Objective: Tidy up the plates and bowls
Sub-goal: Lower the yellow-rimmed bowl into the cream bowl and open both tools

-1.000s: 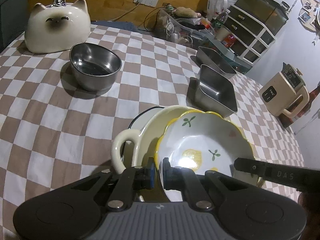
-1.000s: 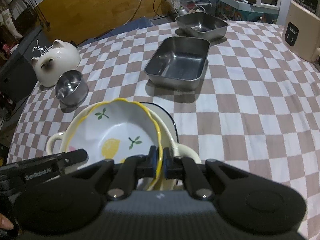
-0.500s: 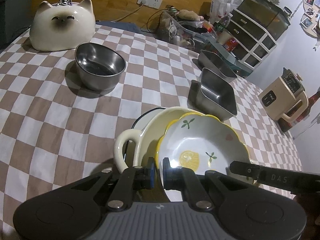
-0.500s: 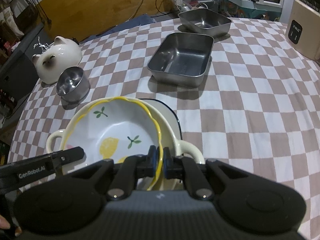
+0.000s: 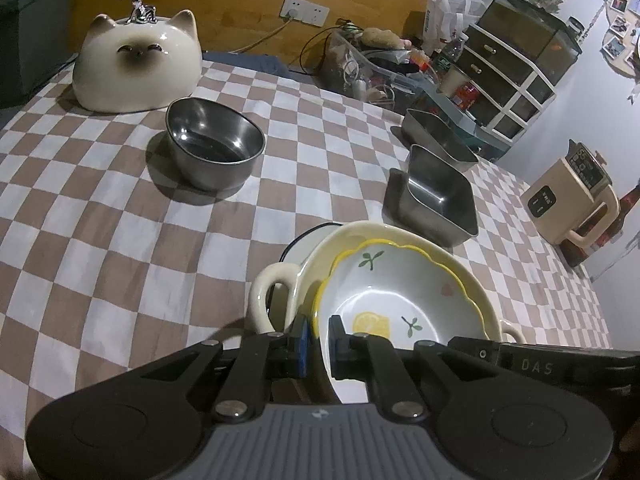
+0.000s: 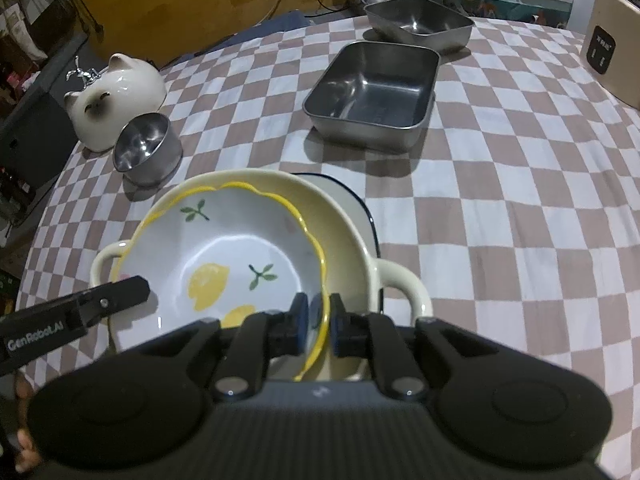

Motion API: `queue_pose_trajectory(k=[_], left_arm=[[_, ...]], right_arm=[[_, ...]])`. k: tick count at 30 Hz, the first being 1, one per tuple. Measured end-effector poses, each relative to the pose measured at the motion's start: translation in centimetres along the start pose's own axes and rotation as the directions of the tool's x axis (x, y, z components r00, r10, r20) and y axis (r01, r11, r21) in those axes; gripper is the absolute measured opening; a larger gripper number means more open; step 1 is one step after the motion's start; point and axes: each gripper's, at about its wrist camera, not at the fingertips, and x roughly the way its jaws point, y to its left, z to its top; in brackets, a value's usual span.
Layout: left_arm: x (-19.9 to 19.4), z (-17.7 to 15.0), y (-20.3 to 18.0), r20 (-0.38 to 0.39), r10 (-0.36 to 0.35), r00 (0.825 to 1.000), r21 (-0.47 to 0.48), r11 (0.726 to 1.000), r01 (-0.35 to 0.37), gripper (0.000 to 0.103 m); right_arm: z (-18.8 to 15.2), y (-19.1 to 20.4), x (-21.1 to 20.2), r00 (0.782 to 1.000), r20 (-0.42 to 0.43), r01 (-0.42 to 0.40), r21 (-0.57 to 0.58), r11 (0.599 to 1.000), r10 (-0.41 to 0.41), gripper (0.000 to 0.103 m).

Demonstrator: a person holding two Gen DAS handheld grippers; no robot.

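Observation:
A white lemon-print bowl with a wavy yellow rim (image 5: 396, 300) (image 6: 224, 248) sits inside a cream two-handled dish (image 5: 276, 288) (image 6: 348, 236), which rests on a white plate with a dark rim (image 6: 360, 208). My left gripper (image 5: 319, 340) is shut on the lemon bowl's left rim. My right gripper (image 6: 319, 320) pinches the same bowl's right rim, its pads slightly parted around the edge. Each gripper shows in the other's view.
A round steel bowl (image 5: 214, 146) (image 6: 146, 152) and a ceramic cat (image 5: 136, 66) stand at the left. Two rectangular steel trays (image 6: 372, 94) (image 6: 418, 24) lie beyond the stack. A beige appliance (image 5: 572, 196) is at the table's right edge on the checkered cloth (image 5: 100, 240).
The lemon bowl has come down with both grippers and now sits lower inside the cream dish. The right gripper's pads look slightly wider apart.

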Motion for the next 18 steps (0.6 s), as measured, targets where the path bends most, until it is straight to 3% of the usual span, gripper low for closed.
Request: queue_pose_trajectory(k=[4,8,18], left_arm=[[-0.2,0.0,0.1,0.007,-0.002,1.0,-0.004,1.0,0.002,0.012],[-0.5,0.2,0.3,0.017,-0.008,1.0,-0.012,1.0,0.008,0.012],[-1.2,0.0,0.0,0.022,-0.012,1.0,-0.002,1.0,0.012,0.014]], right_arm=[[-0.1,0.1,-0.2,1.0,0.009,0.011,-0.013,1.0,-0.01,0.015],[0.0,0.2,-1.4,0.997,0.08,0.024,-0.032,0.999,-0.022,0.026],[-0.4,0.1,-2.2,0.994,0.102,0.028,-0.041,0.999,-0.024,0.032]])
